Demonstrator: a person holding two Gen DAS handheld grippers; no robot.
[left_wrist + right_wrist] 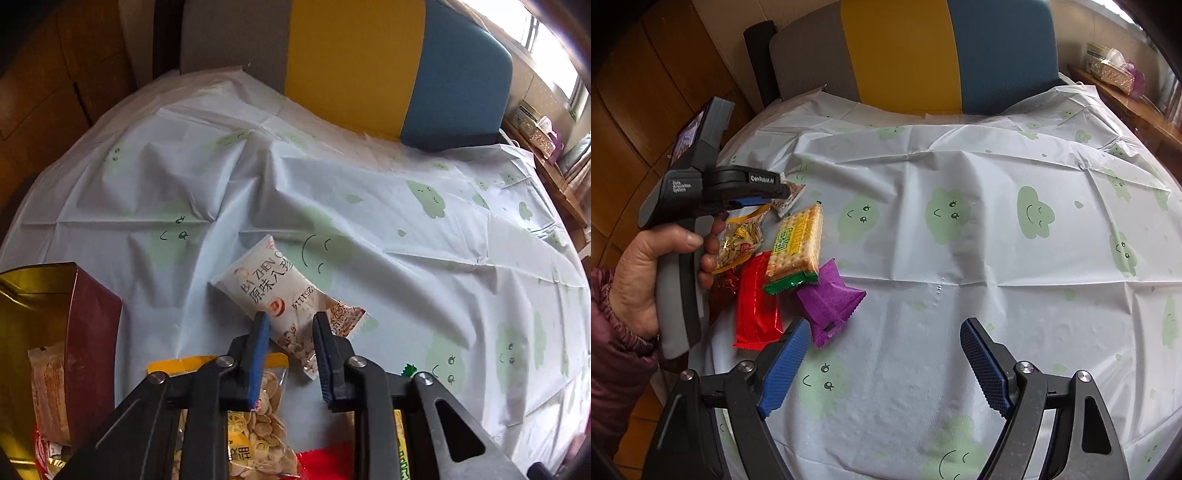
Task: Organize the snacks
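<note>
A white nut packet (266, 280) lies slanted on the cloud-print tablecloth (406, 240). My left gripper (290, 315) has its blue pads closed narrowly on the packet's near half. In the right wrist view a hand (639, 266) holds that left gripper (785, 192) over the snack pile: a sunflower-seed bag (742, 240), a cracker packet (796, 243), a red packet (755, 299) and a purple packet (831, 299). My right gripper (886, 325) hangs open above bare cloth, right of the pile, with nothing between its fingers.
A dark red box with a gold lining (92, 332) stands at the left and holds a wrapped snack (48, 387). A small brown-patterned packet (349, 317) lies beside the white one. A grey, yellow and blue chair back (905, 55) rises behind the table. A tissue box (1108, 62) sits far right.
</note>
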